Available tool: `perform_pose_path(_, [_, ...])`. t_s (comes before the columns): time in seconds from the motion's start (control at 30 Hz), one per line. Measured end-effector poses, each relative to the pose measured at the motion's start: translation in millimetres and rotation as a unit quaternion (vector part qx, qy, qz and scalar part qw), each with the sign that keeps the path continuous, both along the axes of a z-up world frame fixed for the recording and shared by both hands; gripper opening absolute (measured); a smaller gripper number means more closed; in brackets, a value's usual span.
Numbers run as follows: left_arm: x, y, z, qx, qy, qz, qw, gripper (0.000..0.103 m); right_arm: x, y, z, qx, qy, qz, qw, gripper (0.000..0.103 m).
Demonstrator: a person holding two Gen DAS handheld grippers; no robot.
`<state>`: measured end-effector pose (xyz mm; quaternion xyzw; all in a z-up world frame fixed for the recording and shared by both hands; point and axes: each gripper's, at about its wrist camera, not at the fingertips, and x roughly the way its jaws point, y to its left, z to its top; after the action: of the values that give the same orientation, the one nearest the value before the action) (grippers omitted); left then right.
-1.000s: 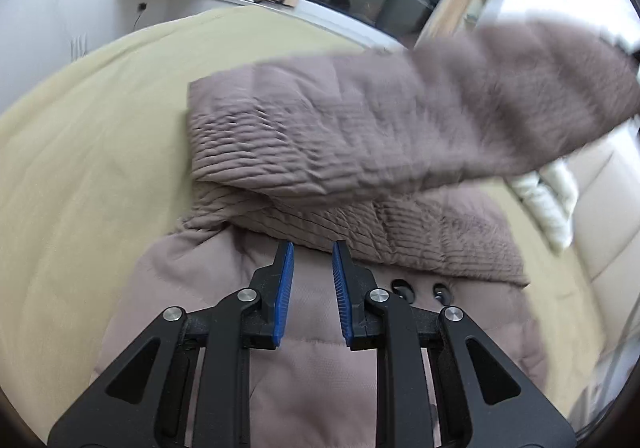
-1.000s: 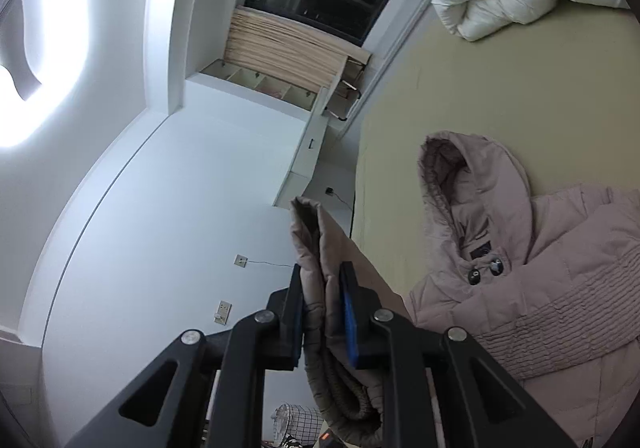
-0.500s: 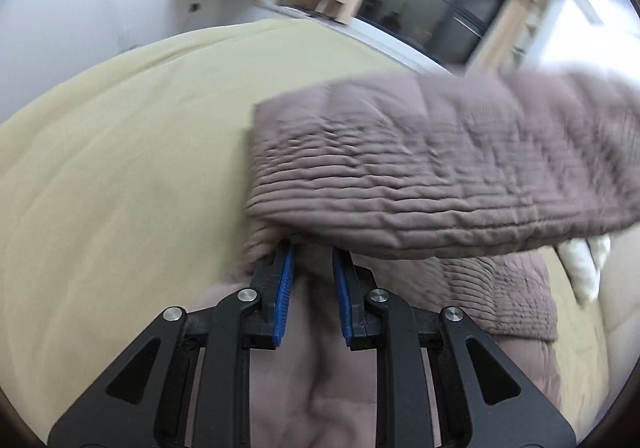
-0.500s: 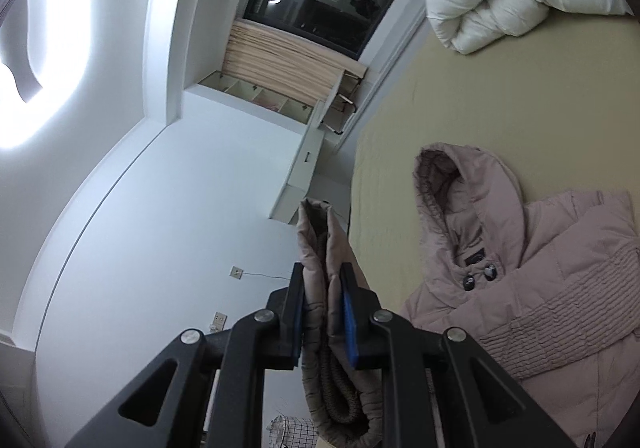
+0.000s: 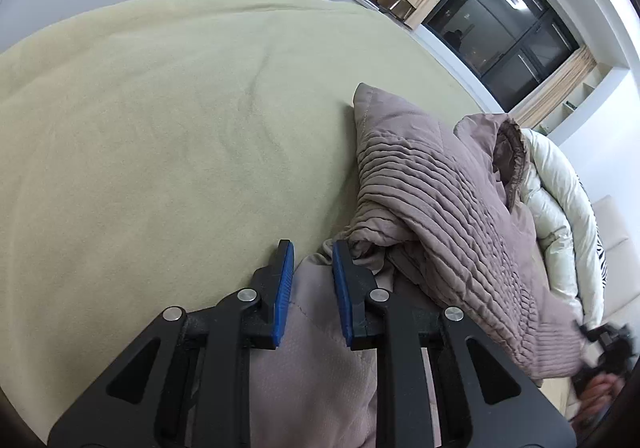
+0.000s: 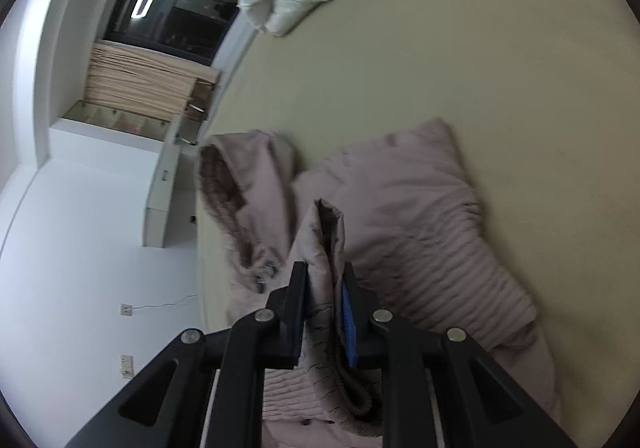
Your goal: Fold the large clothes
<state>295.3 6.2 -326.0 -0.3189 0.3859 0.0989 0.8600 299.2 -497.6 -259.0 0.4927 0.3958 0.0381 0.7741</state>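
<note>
Jacket [image 6: 420,232] lies spread on the bed [image 5: 160,128], hood [image 6: 240,184] toward the window, with one sleeve [image 5: 452,224] already crossed over its body. The right hand-held gripper [image 6: 324,288] is clamped on the sleeve's cuff [image 6: 326,244], directly above the jacket, so it is the nearer one for laying the sleeve along the body. The left hand-held gripper [image 5: 312,276] straddles the jacket's near edge, jaws slightly apart; whether it pinches the fabric I cannot tell.

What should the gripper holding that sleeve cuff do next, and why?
Probably let go. The right gripper is shut on the ribbed cuff of the dusty-pink quilted puffer jacket, and the sleeve already lies across the jacket's body on the beige bedspread. Opening the jaws would leave that fold in place.
</note>
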Motion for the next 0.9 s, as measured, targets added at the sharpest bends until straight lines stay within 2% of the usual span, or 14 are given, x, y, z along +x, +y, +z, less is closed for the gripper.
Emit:
perform_pose_path(0.07, [-4, 3, 5, -0.006, -0.006, -0.009, 0.9999, 0.019, -3, -8, -24, -0.009, 0.024, -0.003, 1.0, 0.018])
perform_pose_path(0.13, [-11, -6, 28, 0.025, -0.027, -0.034, 0.9988, 0.019, -7, -13, -35, -0.001, 0.018, 0.0, 1.0, 0.019])
perform_pose_path(0.2, [-1, -16, 49, 0.059, -0.046, -0.068, 0.9949, 0.019, -7, -12, -34, -0.015, 0.01, 0.007, 1.0, 0.019])
perform_pose_path(0.27, [17, -29, 70, 0.098, -0.065, -0.097, 0.9884, 0.019, -4, -10, -26, -0.038, 0.009, 0.019, 0.999, 0.02])
perform_pose_path(0.37, [58, -57, 86, 0.165, -0.062, -0.152, 0.9725, 0.019, 2, -6, -10, -0.07, 0.001, 0.033, 0.997, 0.02])
perform_pose_path(0.43, [82, -69, 75, 0.2, -0.028, -0.175, 0.9636, 0.019, 5, -6, -4, -0.088, -0.004, 0.038, 0.995, 0.02])
perform_pose_path(0.5, [100, -72, 51, 0.203, 0.024, -0.191, 0.96, 0.019, 8, -6, -4, -0.101, -0.001, 0.04, 0.994, 0.02])
perform_pose_path(0.57, [105, -72, 24, 0.2, 0.048, -0.204, 0.9571, 0.019, 13, -4, -9, -0.114, 0.009, 0.04, 0.993, 0.025])
perform_pose_path(0.63, [105, -79, 14, 0.229, 0.042, -0.212, 0.9491, 0.019, 18, 0, -16, -0.138, 0.012, 0.05, 0.989, 0.036])
perform_pose_path(0.7, [102, -79, 11, 0.233, 0.042, -0.211, 0.9485, 0.019, 18, 2, -17, -0.149, 0.006, 0.056, 0.987, 0.041])
perform_pose_path(0.8, [98, -74, 24, 0.216, 0.043, -0.208, 0.9529, 0.019, 8, 3, -2, -0.164, -0.001, 0.036, 0.986, 0.066])
perform_pose_path(0.87, [82, -74, 46, 0.239, 0.002, -0.194, 0.9514, 0.019, -9, 4, 25, -0.206, -0.027, -0.009, 0.978, 0.09])
perform_pose_path(0.9, [77, -76, 56, 0.255, -0.016, -0.188, 0.9486, 0.019, -18, 9, 41, -0.228, -0.056, -0.019, 0.972, 0.093])
